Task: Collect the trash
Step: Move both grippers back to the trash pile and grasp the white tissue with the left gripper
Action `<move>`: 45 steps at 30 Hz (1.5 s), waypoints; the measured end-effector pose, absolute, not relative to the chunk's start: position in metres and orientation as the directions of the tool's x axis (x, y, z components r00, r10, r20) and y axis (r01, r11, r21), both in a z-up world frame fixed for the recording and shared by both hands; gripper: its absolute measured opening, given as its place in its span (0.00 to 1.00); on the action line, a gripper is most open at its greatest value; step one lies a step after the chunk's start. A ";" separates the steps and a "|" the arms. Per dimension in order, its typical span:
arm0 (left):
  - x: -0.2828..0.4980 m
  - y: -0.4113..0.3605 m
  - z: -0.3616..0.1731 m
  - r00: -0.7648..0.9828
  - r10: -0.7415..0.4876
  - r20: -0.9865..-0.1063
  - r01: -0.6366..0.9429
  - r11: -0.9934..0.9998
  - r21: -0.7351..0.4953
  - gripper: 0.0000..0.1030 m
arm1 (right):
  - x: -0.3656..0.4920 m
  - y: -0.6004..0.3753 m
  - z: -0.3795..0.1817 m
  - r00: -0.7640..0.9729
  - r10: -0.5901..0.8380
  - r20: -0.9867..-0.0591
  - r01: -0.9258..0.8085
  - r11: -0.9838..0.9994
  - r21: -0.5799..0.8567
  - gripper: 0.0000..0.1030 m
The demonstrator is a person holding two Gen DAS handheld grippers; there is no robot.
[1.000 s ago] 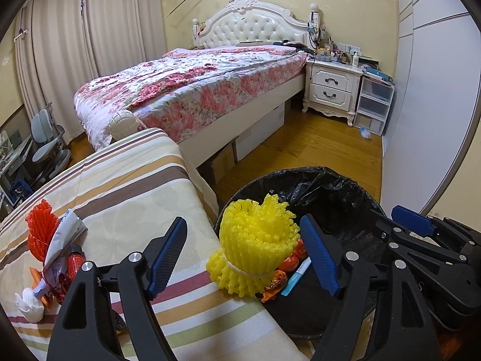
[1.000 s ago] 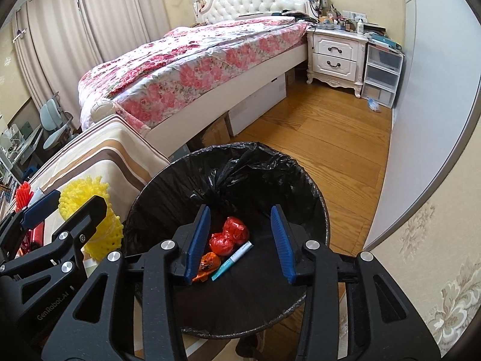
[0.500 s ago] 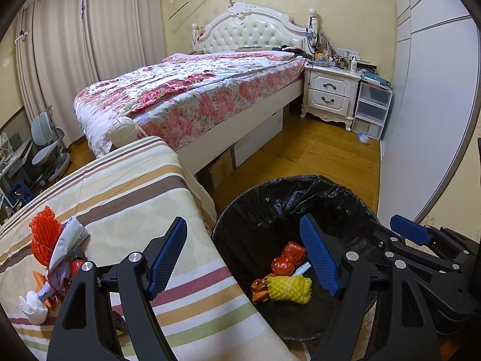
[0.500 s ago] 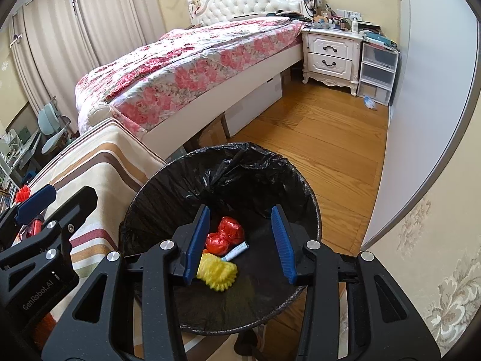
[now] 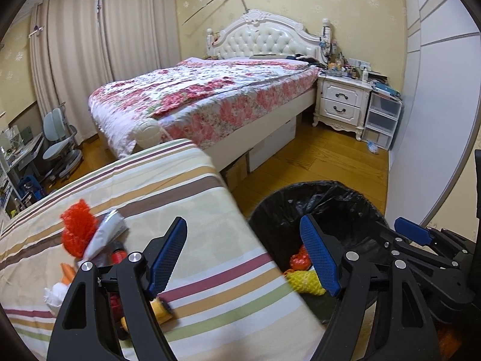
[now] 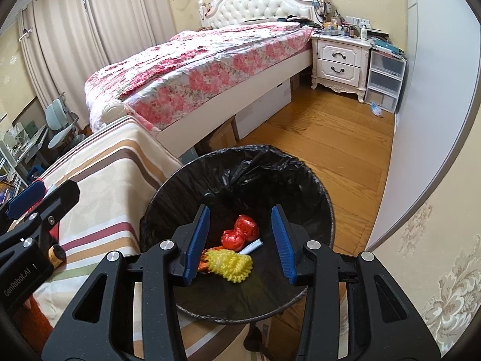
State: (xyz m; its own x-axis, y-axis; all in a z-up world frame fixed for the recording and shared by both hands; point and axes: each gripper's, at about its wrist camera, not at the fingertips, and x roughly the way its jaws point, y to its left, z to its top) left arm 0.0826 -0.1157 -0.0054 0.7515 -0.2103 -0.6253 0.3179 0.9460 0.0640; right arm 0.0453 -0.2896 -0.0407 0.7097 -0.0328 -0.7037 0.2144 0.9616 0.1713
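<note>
A bin lined with a black bag (image 6: pixel 300 165) stands on the floor beside a striped cloth (image 5: pixel 195 198). In it lie a yellow foam net (image 6: pixel 231 263), red wrappers (image 6: pixel 240 231) and a white tube (image 6: pixel 251 246). My right gripper (image 6: pixel 240 234) hangs open above the bin with nothing between its fingers. My left gripper (image 5: pixel 243 240) is open and empty over the cloth's edge, next to the bin (image 5: pixel 300 198). Left of it on the cloth lie a red foam net (image 5: pixel 76 234), a silver wrapper (image 5: pixel 105 236), a white scrap (image 5: pixel 54 293) and a yellow roll (image 5: pixel 160 308).
A bed with a floral quilt (image 5: pixel 210 96) fills the room's middle, with boxes under it. A white nightstand (image 5: pixel 342 105) and plastic drawers (image 5: pixel 381 120) stand at the back right, and a wardrobe wall (image 5: pixel 436 120) runs along the right. A desk chair (image 5: pixel 60 147) stands at the left.
The yellow foam net, between my left fingers a second ago, has dropped into the bin. My left gripper has swung left over the striped cloth, toward the pile there. The right gripper barely moved.
</note>
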 end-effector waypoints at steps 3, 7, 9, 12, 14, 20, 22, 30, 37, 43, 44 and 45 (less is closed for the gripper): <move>0.080 -0.092 -0.006 0.755 -0.177 -0.631 0.276 0.959 0.061 0.73 | 0.045 -0.275 -0.041 0.707 -0.011 -0.707 0.189 0.967 0.173 0.41; 0.074 -0.060 -0.007 0.761 -0.128 -0.636 0.218 0.974 0.066 0.73 | 0.044 -0.251 -0.042 0.700 0.023 -0.714 0.143 0.975 0.172 0.42; 0.071 -0.043 -0.008 0.763 -0.099 -0.638 0.187 0.980 0.072 0.73 | 0.042 -0.239 -0.043 0.697 0.040 -0.716 0.119 0.978 0.171 0.42; 0.065 -0.018 -0.010 0.764 -0.055 -0.642 0.138 0.987 0.079 0.73 | 0.040 -0.220 -0.045 0.691 0.066 -0.720 0.078 0.983 0.165 0.42; 0.061 -0.002 -0.013 0.763 -0.026 -0.646 0.104 0.991 0.082 0.73 | 0.039 -0.207 -0.045 0.687 0.083 -0.722 0.051 0.986 0.161 0.42; 0.053 0.037 -0.023 0.753 0.048 -0.656 0.025 0.995 0.101 0.74 | 0.036 -0.171 -0.044 0.676 0.121 -0.727 -0.015 0.988 0.151 0.44; 0.053 0.046 -0.027 0.747 0.060 -0.662 0.010 0.995 0.102 0.75 | 0.034 -0.161 -0.043 0.678 0.125 -0.725 -0.031 0.989 0.142 0.50; 0.060 0.065 -0.043 0.708 0.064 -0.703 0.024 0.993 0.115 0.75 | 0.033 -0.129 -0.046 0.654 0.149 -0.742 -0.090 0.989 0.119 0.50; 0.066 0.078 -0.051 0.680 0.042 -0.732 0.042 0.994 0.096 0.51 | 0.036 -0.105 -0.055 0.623 0.156 -0.767 -0.140 0.986 0.087 0.51; 0.060 0.083 -0.051 0.690 0.032 -0.723 0.054 0.994 0.096 0.44 | 0.048 -0.092 -0.057 0.620 0.150 -0.770 -0.159 0.985 0.064 0.53; 0.059 0.084 -0.051 0.692 0.031 -0.722 0.055 0.994 0.096 0.43 | 0.051 -0.090 -0.057 0.619 0.152 -0.770 -0.162 0.985 0.065 0.53; 0.057 0.085 -0.051 0.693 0.030 -0.721 0.055 0.994 0.095 0.43 | 0.053 -0.089 -0.057 0.620 0.152 -0.770 -0.162 0.985 0.063 0.53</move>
